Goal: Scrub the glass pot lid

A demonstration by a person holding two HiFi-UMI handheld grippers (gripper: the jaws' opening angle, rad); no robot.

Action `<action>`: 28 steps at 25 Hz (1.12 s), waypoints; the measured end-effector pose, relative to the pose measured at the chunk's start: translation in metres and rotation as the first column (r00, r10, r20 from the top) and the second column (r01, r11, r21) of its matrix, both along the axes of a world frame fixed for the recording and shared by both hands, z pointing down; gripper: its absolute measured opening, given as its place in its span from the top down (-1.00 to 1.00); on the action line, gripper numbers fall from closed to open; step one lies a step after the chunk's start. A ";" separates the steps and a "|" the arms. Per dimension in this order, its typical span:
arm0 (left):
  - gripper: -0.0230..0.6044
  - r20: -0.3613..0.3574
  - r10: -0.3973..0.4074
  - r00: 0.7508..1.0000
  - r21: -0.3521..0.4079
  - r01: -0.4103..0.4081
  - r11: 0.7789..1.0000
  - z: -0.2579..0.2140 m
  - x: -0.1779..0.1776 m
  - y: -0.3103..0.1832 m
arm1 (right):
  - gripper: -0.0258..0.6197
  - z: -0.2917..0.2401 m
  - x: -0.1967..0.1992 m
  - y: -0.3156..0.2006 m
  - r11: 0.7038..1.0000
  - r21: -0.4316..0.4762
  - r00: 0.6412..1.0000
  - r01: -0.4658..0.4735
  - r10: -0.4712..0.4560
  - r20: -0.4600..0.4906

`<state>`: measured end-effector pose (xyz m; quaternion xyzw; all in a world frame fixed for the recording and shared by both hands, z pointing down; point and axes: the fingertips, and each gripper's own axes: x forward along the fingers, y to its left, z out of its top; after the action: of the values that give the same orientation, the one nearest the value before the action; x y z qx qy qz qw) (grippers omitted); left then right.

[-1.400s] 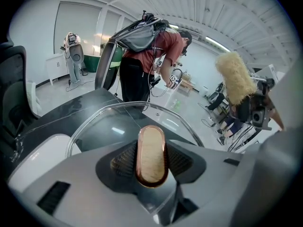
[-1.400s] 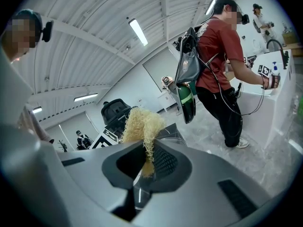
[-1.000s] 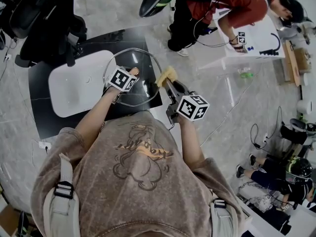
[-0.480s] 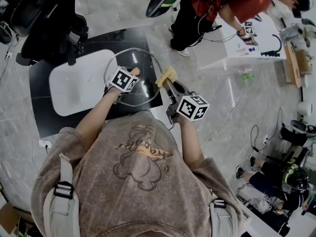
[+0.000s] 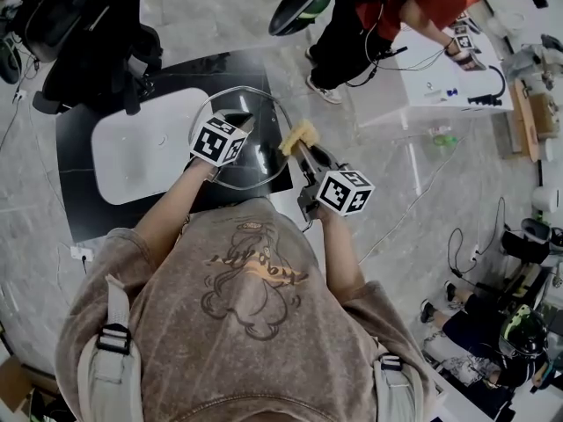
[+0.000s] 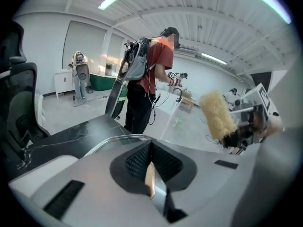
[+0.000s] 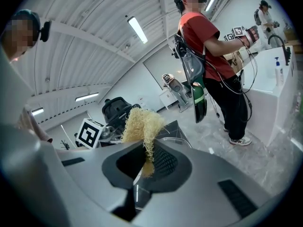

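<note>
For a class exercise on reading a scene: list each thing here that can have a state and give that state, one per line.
left gripper: jaws have just closed and are shut at the lid's rim; whether they grip it is unclear.
right gripper: shut on the yellow scrubber, held up.
glass pot lid: over the black counter, with the scrubber by its right edge; contact is unclear.

No words or numbers can be read; only square black-and-white patterns are borne by the left tongs' cube [image 5: 218,139] and the right tongs' cube [image 5: 344,191].
</note>
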<state>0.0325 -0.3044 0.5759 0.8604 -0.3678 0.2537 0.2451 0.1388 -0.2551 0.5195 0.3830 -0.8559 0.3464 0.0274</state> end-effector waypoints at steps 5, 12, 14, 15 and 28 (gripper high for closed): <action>0.88 -0.053 -0.021 0.998 -0.020 0.020 1.000 -0.015 0.000 -0.002 | 0.81 -0.002 -0.003 -0.002 1.000 0.003 1.000 0.006 -0.006 0.004; 0.87 -0.135 0.004 0.991 0.104 0.010 0.994 -0.074 0.006 0.003 | 0.80 -0.033 -0.007 -0.001 0.992 0.123 0.997 0.020 -0.010 -0.075; 0.88 -0.173 0.015 0.985 0.181 0.017 0.983 -0.102 0.006 0.003 | 0.81 -0.052 -0.008 -0.003 0.979 0.202 0.995 0.020 0.001 -0.104; 0.88 -0.192 0.020 0.981 0.225 0.024 0.974 -0.117 0.005 0.004 | 0.80 -0.063 -0.008 -0.004 0.969 0.248 0.993 0.017 0.012 -0.117; 0.88 -0.282 0.088 0.955 0.608 0.107 0.787 -0.193 -0.020 0.026 | 0.81 -0.139 0.000 -0.002 0.819 0.570 0.981 -0.070 0.162 -0.111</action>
<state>0.0130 -0.2784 0.3825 0.9191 -0.3939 -0.0132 0.0039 0.1386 -0.2568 0.3809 0.4511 -0.8902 0.0488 -0.0416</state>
